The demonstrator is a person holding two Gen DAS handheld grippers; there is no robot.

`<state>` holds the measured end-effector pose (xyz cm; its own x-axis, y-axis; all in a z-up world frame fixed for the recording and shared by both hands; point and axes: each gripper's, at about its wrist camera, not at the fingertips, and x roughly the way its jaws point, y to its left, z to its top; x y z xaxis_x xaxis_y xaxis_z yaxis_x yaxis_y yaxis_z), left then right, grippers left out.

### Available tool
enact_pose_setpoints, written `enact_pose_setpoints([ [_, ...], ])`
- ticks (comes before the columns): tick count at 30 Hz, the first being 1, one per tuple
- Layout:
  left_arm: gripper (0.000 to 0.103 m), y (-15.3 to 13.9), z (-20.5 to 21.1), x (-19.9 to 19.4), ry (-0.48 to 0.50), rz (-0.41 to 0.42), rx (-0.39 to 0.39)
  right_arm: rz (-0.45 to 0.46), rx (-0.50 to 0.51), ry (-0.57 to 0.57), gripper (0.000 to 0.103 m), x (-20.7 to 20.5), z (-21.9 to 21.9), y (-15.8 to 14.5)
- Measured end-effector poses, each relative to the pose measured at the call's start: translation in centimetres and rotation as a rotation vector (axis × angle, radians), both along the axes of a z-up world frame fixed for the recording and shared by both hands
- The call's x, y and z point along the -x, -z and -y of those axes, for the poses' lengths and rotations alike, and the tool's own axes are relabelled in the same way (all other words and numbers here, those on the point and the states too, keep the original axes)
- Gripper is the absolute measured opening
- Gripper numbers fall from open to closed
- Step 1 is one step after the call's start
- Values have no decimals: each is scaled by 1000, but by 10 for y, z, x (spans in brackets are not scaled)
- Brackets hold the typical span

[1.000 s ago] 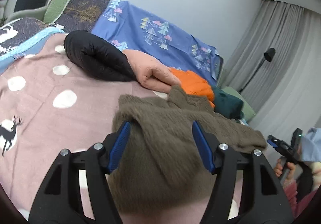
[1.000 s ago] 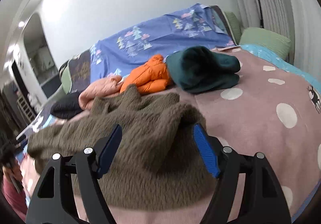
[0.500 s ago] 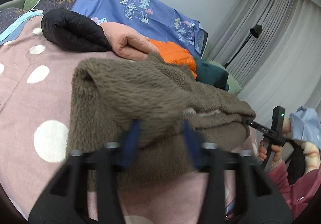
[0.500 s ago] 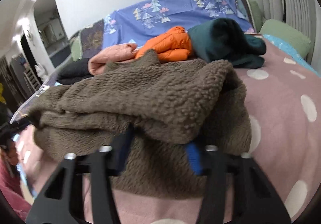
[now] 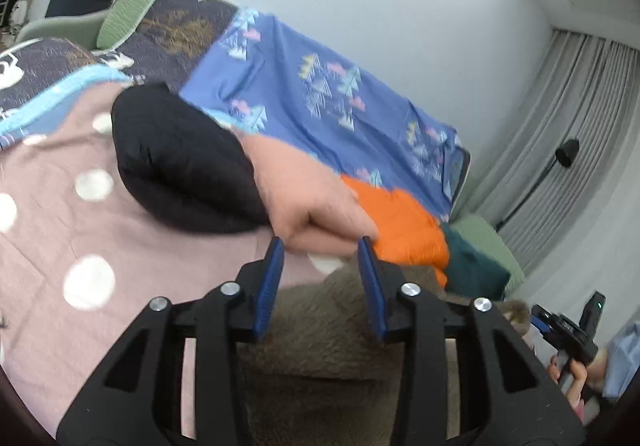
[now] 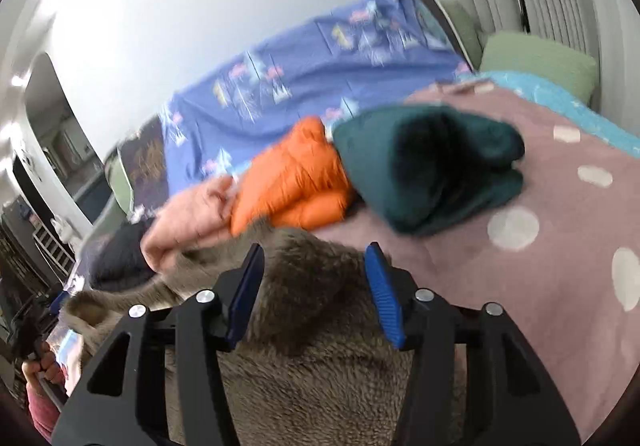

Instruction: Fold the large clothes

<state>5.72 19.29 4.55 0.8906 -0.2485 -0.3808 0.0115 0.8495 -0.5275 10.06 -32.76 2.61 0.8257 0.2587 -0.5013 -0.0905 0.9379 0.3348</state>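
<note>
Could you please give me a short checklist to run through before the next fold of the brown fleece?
1. Left tongs open, nothing between the pads: ok.
2. Right tongs open above the brown fleece: ok.
3. Fleece lying flat and squared: not ok, it looks bunched and humped.
4. Folded pile clear of the fleece: not ok, the orange jacket and pink garment lie right at its far edge.
5. Fleece's near edge visible: cannot tell.

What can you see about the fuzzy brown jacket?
The brown fleece jacket looks thick and shaggy, lying bunched on the pink dotted blanket. Its far edge reaches the pink garment and the orange puffer jacket. Both grippers, left and right, hang open above it, not gripping.
</note>
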Motion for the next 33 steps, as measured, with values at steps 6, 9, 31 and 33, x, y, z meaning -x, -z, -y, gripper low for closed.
enact_pose_setpoints([
  [6,61,-13,30,27,182,57,-121,-33,244,-81,64,5,-32,15],
  [9,78,4,59,31,261,8,-278,-83,303,-132,87,-10,-36,34],
  [31,72,80,-14,-74,218,-318,49,-311,366,-98,27,-90,-39,88],
  [33,72,70,-1,-69,276,-292,17,-311,343,-98,28,-91,-35,88],
])
